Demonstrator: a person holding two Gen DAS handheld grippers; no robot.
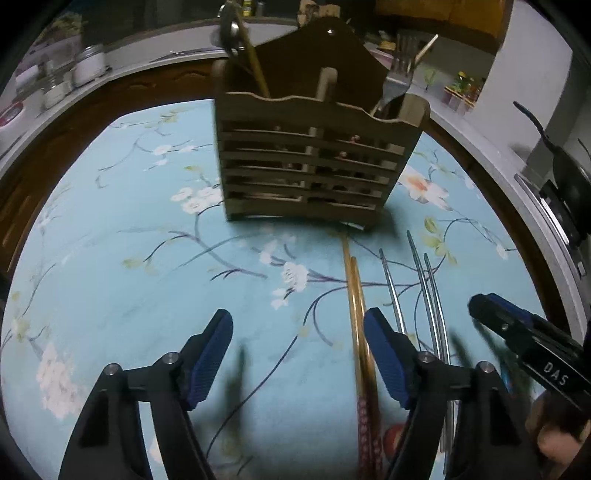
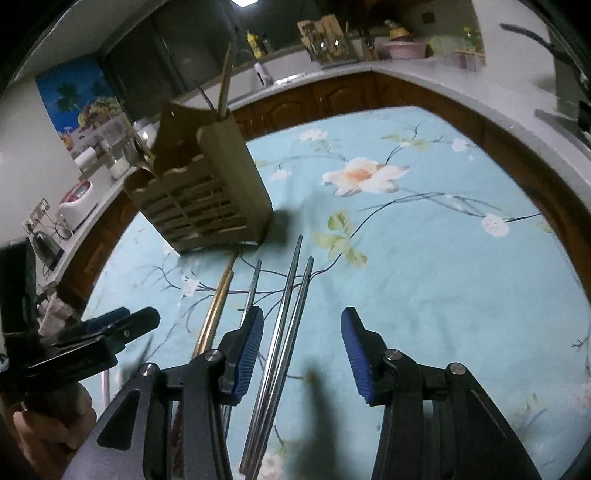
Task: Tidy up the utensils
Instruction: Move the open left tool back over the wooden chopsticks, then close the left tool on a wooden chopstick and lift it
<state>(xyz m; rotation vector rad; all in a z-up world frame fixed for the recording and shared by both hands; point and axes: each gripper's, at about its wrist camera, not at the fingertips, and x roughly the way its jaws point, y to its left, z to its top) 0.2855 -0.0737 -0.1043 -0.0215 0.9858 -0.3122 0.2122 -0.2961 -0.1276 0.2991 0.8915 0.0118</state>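
Observation:
A slatted wooden utensil holder (image 1: 314,155) stands on the floral blue tablecloth (image 1: 147,258); it also shows in the right wrist view (image 2: 207,192). A fork (image 1: 397,79) and a spoon (image 1: 231,33) stand in it. Golden chopsticks (image 1: 356,317) and several metal chopsticks (image 1: 424,280) lie on the cloth in front of it. My left gripper (image 1: 297,354) is open and empty, just left of the golden chopsticks. My right gripper (image 2: 303,347) is open above the metal chopsticks (image 2: 288,317), which lie between its fingers. The golden chopsticks (image 2: 216,310) lie to its left.
Jars (image 1: 66,74) stand on the counter at the back left. A counter with a knife block (image 2: 325,37) and a pink bowl (image 2: 404,48) curves round the table. A kettle (image 2: 44,240) and an appliance (image 2: 75,203) sit at the left.

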